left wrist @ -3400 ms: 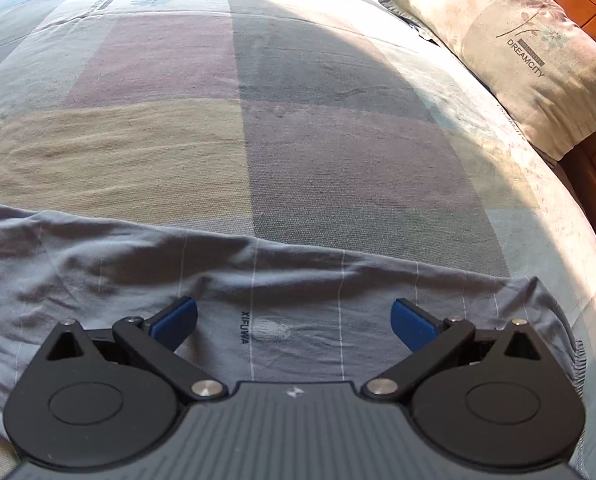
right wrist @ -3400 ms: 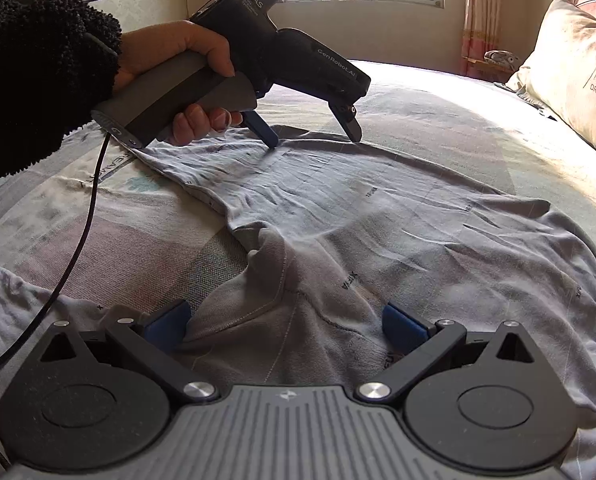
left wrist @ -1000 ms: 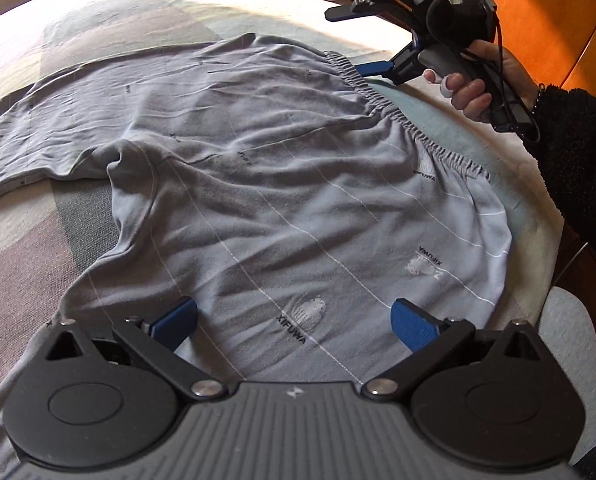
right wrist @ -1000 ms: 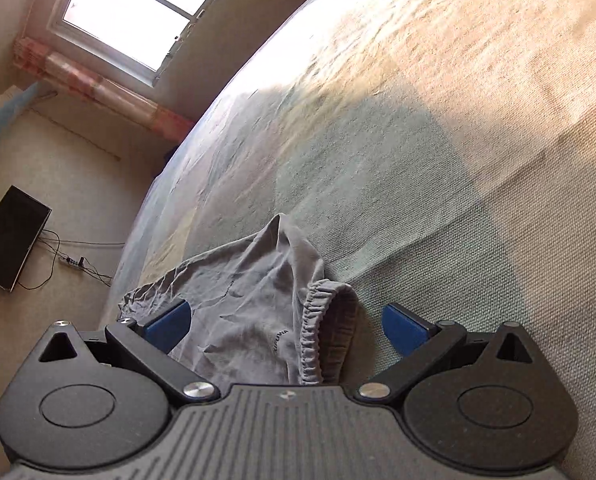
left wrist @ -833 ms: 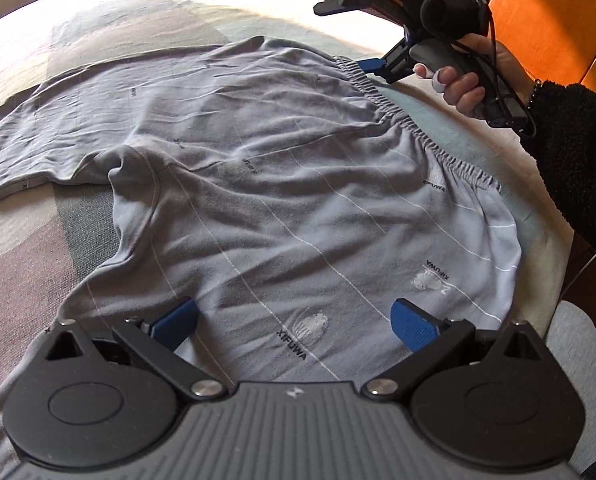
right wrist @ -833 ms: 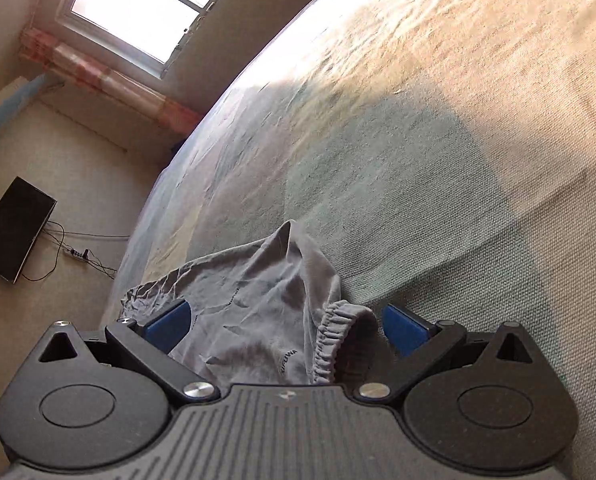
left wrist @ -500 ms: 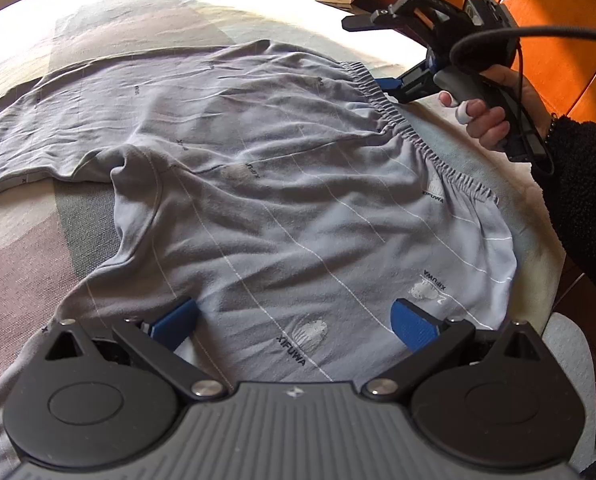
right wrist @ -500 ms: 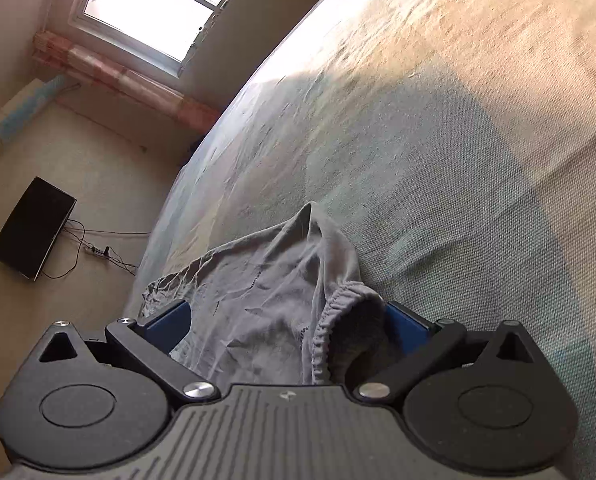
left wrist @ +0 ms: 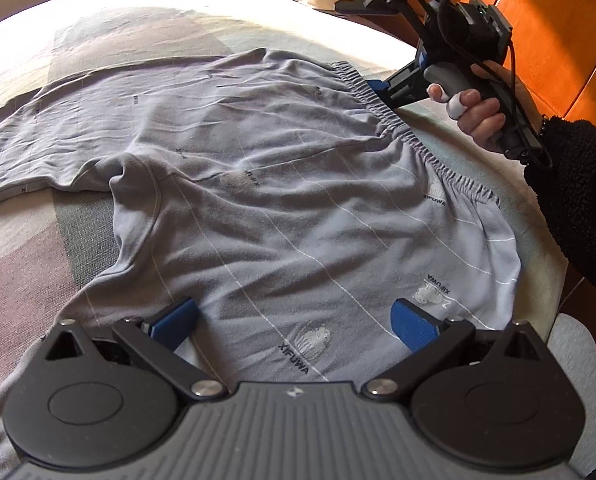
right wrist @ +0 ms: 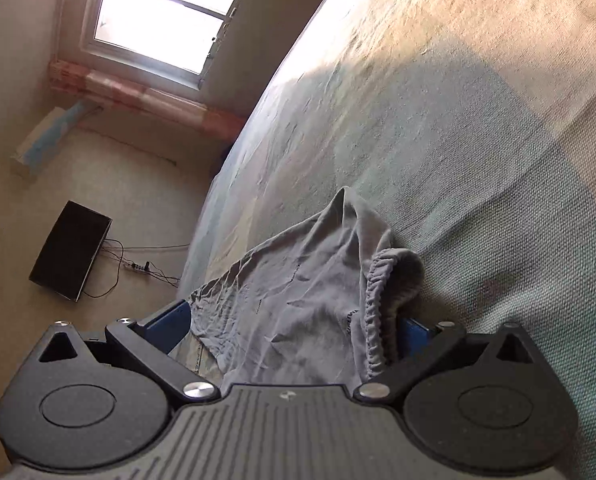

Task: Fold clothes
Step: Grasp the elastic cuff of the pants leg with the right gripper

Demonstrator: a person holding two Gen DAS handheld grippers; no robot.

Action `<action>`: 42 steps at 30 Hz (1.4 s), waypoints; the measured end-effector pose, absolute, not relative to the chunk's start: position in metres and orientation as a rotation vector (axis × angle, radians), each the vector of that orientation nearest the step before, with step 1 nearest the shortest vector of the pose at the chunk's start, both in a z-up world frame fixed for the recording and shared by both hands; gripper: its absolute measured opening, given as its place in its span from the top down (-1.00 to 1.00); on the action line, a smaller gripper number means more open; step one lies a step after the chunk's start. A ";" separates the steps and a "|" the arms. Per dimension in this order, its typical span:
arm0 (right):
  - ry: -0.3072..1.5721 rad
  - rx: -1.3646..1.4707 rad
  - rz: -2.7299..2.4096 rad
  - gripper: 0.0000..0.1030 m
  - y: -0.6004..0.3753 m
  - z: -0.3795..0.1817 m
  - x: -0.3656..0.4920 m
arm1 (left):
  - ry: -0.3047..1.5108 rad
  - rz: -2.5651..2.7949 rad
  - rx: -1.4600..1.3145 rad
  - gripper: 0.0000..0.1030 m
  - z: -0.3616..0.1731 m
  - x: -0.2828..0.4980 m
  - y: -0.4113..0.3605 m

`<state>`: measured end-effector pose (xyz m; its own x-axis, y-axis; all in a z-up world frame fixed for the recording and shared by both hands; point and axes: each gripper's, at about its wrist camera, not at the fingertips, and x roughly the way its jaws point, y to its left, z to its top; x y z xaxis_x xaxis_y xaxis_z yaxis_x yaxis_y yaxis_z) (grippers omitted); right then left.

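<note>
As the waistband [right wrist: 381, 292] now slides between its wide-open fingers, we log right gripper [right wrist: 294, 328] nearing grasp; left gripper [left wrist: 294, 320] open, empty over the grey trousers [left wrist: 258, 200]

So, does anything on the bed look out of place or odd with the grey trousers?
Nothing is damaged. The grey trousers lie flat but creased, and the elastic waistband is bunched and turned up where the right hand-held gripper reaches it, its jaws open. One leg lies askew toward the left.
</note>
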<state>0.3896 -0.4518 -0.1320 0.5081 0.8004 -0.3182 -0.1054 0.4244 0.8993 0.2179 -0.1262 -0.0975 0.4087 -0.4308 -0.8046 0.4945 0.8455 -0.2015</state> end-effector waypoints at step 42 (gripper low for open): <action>1.000 0.868 0.594 0.89 -0.460 -0.159 0.406 | 0.895 -0.689 -0.021 -0.99 -0.104 0.212 -0.101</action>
